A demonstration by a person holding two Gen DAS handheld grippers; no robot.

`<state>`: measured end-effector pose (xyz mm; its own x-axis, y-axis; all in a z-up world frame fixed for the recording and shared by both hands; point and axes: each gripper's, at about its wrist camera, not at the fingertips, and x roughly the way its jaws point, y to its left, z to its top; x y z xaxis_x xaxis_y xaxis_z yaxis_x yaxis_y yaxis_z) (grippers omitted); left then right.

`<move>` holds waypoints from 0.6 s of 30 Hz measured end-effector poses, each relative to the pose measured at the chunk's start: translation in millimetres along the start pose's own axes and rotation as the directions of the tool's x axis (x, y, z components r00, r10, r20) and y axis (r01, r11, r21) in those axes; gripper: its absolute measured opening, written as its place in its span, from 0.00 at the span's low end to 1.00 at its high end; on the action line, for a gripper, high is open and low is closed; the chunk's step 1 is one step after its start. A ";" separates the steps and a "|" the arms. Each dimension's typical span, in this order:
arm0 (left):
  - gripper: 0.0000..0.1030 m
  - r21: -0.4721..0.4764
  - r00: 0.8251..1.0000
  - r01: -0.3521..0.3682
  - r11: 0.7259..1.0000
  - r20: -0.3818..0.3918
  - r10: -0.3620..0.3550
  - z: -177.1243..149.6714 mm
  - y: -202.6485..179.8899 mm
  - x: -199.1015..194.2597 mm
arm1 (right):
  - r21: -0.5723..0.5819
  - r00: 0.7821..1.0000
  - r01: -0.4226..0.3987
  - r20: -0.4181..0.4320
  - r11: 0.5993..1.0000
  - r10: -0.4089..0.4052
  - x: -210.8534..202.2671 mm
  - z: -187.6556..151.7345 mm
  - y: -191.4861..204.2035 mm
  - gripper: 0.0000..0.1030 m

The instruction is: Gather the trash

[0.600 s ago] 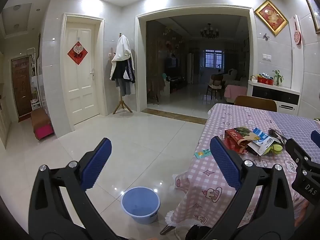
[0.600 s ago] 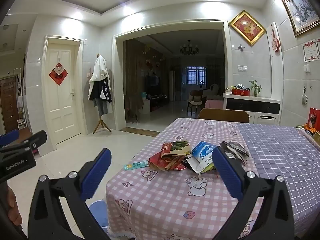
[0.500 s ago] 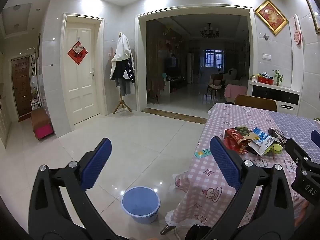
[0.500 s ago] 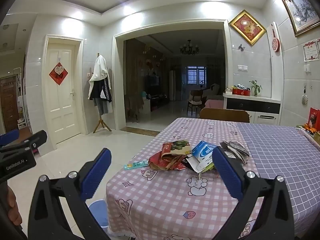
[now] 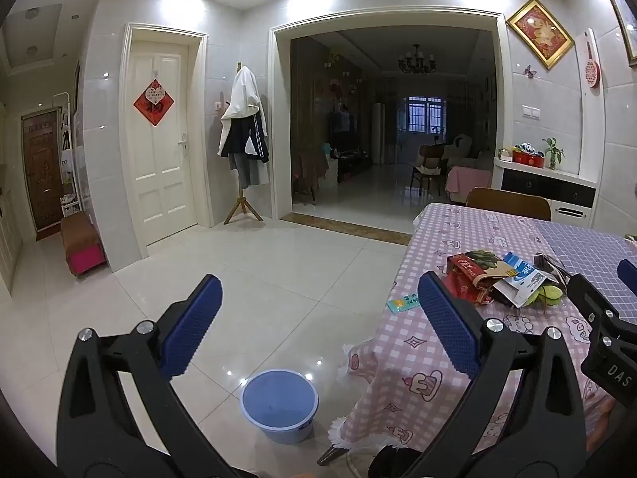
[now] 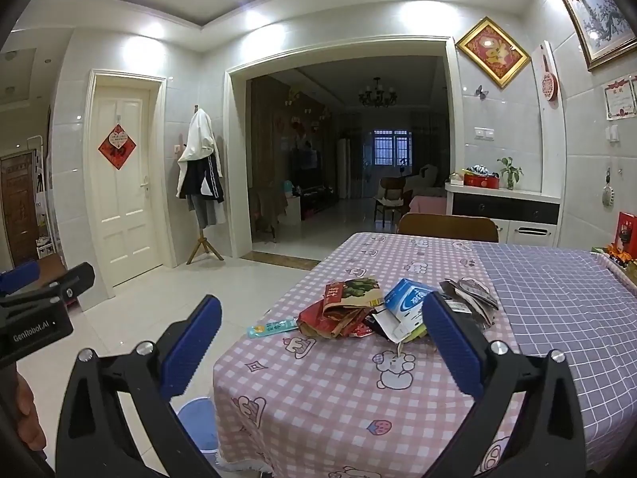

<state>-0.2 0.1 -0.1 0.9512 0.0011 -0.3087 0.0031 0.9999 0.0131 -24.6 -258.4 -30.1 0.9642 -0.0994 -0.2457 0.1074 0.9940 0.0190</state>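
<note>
While both my left gripper [image 5: 318, 318] and right gripper [image 6: 318, 326] gape empty, wrappers [image 6: 350, 310] heap near table edge [image 6: 223, 362], blue bucket [image 5: 280, 404] below to catch them.

A white door [image 5: 161, 147] with a red diamond ornament [image 5: 153, 102] is seen at left; a laden coat stand [image 5: 243, 147] is placed beside it, a framed picture [image 5: 539, 31] upper right.

Blue bucket [image 6: 197, 424] half hidden behind the table's corner [image 6: 223, 362]; wrapper print illegible.
</note>
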 end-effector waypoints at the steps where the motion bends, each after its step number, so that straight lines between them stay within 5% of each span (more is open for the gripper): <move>1: 0.94 0.001 1.000 -0.001 1.000 -0.001 0.001 0.1 0.0 0.2 | -0.001 1.000 0.001 0.000 1.000 -0.001 0.1 -0.2 -0.1 0.96; 18: 0.94 -0.002 1.000 0.002 1.000 -0.005 -0.002 -3.3 0.1 1.4 | -0.002 1.000 -0.001 -0.006 1.000 0.001 6.6 -5.2 1.7 0.96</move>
<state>0.2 0.2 -3.7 0.9496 -0.0012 -0.3133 0.0048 0.9999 0.0108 -19.4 -257.2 -36.8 0.9630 -0.0978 -0.2511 0.1054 0.9943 0.0170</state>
